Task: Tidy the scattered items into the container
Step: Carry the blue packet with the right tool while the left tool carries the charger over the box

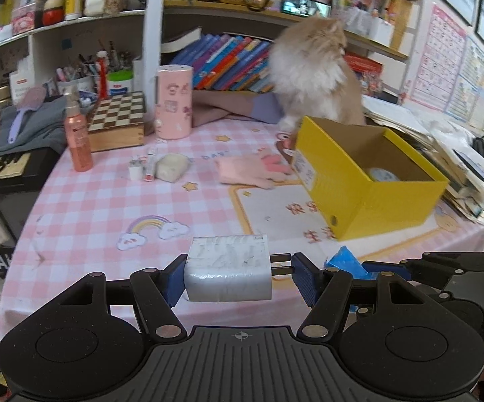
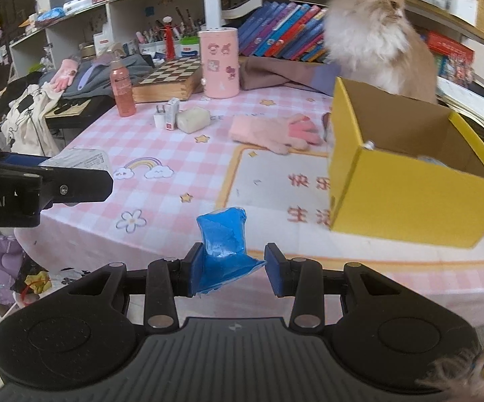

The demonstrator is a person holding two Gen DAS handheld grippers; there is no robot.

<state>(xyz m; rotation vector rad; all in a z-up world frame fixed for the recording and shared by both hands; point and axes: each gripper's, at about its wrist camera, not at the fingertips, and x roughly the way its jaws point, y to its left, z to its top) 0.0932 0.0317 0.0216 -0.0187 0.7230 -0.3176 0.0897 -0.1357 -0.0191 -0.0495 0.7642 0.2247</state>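
Note:
My left gripper point(image 1: 235, 276) is shut on a white charger block point(image 1: 228, 271); its prongs press against the right pad. My right gripper point(image 2: 230, 273) is shut on a crumpled blue packet point(image 2: 223, 238), which also shows in the left wrist view point(image 1: 344, 263). Both hang over the table's near edge. The open yellow box point(image 1: 369, 181) point(image 2: 409, 197) stands ahead to the right with a round item point(image 1: 381, 174) inside. A pink glove point(image 1: 252, 169) point(image 2: 272, 132), a small white plug point(image 2: 159, 119), a small carton point(image 2: 172, 114) and a cream block point(image 2: 193, 119) lie on the pink checked cloth.
A fluffy cat point(image 1: 315, 70) sits right behind the box. A pink canister point(image 1: 174, 102), a chessboard case point(image 1: 116, 120) and a pink spray bottle point(image 1: 78, 134) stand at the back left. Stacked papers point(image 1: 456, 167) crowd the right edge; shelves of books rise behind.

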